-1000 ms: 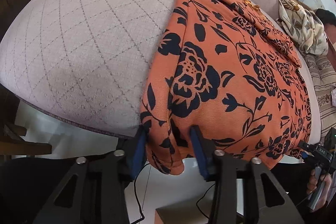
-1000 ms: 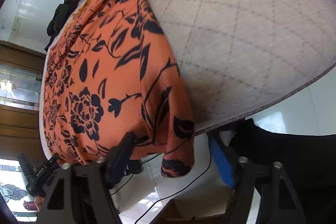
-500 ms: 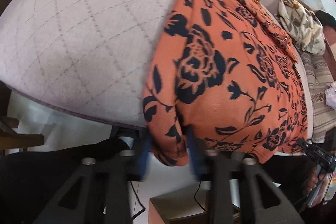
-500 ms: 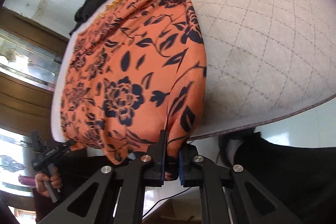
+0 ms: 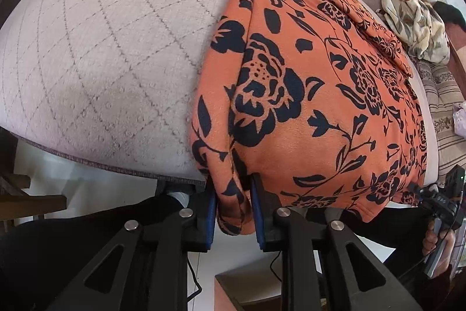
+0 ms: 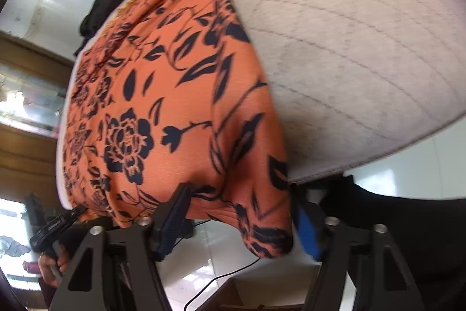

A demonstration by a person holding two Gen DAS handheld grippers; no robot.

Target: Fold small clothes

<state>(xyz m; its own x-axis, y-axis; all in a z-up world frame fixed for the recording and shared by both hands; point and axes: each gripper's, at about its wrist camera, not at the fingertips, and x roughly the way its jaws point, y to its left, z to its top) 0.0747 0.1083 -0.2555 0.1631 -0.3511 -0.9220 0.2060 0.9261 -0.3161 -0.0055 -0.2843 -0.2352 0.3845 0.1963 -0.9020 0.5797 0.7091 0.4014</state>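
An orange garment with black flowers (image 5: 305,95) lies flat on a pale quilted cushion (image 5: 102,48), its near hem hanging over the front edge. My left gripper (image 5: 233,212) has its blue pads closed on the hem's left corner. In the right wrist view the same garment (image 6: 163,112) hangs over the cushion (image 6: 364,48) edge. My right gripper (image 6: 238,220) is open wide, its jaws on either side of the hem's right corner, not pinching it.
A crumpled cream patterned cloth (image 5: 413,19) lies at the far right of the sofa. A black cloth (image 6: 99,10) lies behind the garment. A brown box (image 5: 250,293) and a black cable (image 6: 221,281) are on the white floor below.
My left gripper has closed further onto the hem corner. My right gripper, shut on the hem half a second ago, has opened wide and the view has swung.
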